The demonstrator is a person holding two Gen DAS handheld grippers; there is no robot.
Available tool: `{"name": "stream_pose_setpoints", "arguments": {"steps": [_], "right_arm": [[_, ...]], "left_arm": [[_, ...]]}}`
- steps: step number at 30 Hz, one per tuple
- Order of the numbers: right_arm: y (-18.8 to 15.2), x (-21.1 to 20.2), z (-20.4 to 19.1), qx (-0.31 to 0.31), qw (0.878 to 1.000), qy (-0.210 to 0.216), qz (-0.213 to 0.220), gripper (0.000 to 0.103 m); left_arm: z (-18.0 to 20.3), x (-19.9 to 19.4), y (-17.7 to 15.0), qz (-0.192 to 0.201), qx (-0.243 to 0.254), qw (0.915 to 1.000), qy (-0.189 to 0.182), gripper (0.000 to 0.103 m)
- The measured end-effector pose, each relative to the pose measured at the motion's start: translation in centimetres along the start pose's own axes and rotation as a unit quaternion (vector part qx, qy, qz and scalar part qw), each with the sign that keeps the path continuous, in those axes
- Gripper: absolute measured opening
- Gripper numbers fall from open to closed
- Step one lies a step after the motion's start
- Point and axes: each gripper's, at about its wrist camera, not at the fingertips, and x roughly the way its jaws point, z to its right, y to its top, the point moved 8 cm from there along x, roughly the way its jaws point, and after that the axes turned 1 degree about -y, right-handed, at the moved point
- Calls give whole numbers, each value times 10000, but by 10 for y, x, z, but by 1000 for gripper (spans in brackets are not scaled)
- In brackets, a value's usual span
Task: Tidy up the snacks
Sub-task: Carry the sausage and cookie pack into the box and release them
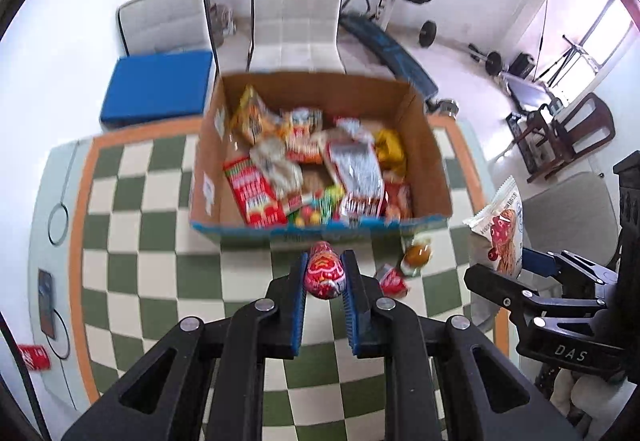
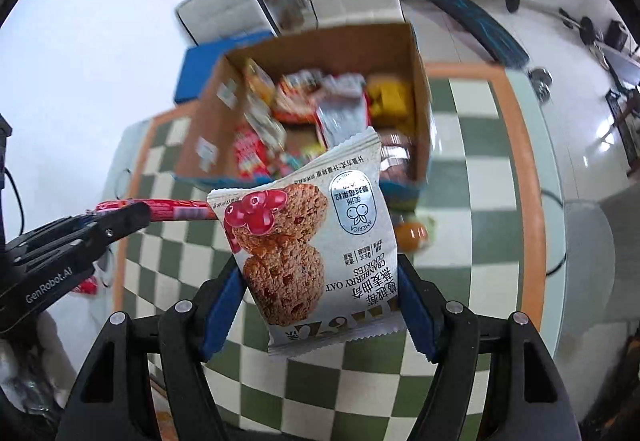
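Left gripper [image 1: 325,283] pinched tight on a small red candy stick [image 1: 323,271], up above the checked table [image 1: 132,257]. Thin, light and hard, probably; shiny wrapper, maybe slippery, so best squeezed across the middle, as now.

Right gripper [image 2: 320,283] held wide around a white cookie bag [image 2: 304,241], pads pressing its two sides. Puffy and light. Cookies inside likely easy to break, so no hard squeeze; sides or sealed ends look like the safest spots to hold.

Big cardboard box [image 1: 434,161] on the table, open at the top. Already nearly full of snack packs: red ones, orange ones, a yellow one, all in a jumble. Too blurry to read.

Just in front of the box, on the table, a small orange snack [image 1: 416,255] and a red packet [image 1: 392,281], not yet put away.
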Motion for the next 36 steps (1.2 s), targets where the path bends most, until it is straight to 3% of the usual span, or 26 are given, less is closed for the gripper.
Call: {"name": "stream_pose_setpoints", "arguments": {"steps": [8, 16, 25, 30, 36], "right_arm": [[54, -35, -17, -143, 9995, 87, 283, 74], [99, 9, -9, 82, 9999, 118, -46, 74], [115, 64, 6, 84, 9985, -66, -534, 74], [120, 96, 20, 183, 9958, -131, -886, 75], [131, 128, 36, 465, 9919, -191, -1170, 75]], "left_arm": [[-5, -10, 59, 41, -15, 9998, -186, 14], [-35, 57, 102, -620, -264, 9977, -43, 14], [-84, 104, 87, -1219, -489, 9904, 425, 14], [-108, 130, 67, -1695, -580, 9817, 640, 14], [-133, 160, 67, -1985, -817, 9735, 791, 15]]}}
